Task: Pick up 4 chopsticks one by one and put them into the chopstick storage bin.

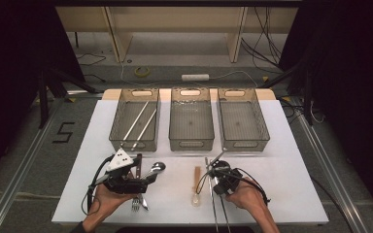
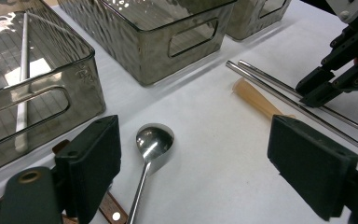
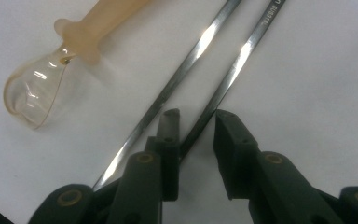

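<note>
Right gripper view: right gripper (image 3: pixel 196 122), jaws narrowly apart, astride one of two steel chopsticks (image 3: pixel 233 70), pads not pressing.
Chopsticks: flat on white table (image 1: pixel 281 160), near right.
Left gripper (image 2: pixel 193 154): wide open, holding nothing.

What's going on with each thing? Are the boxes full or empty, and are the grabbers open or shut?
Left bin: holds two sticks.
Middle bin: empty.
Right bin: empty.
Left gripper: open, above the metal spoon.
Right gripper: open, one metal chopstick between its jaws.
</note>
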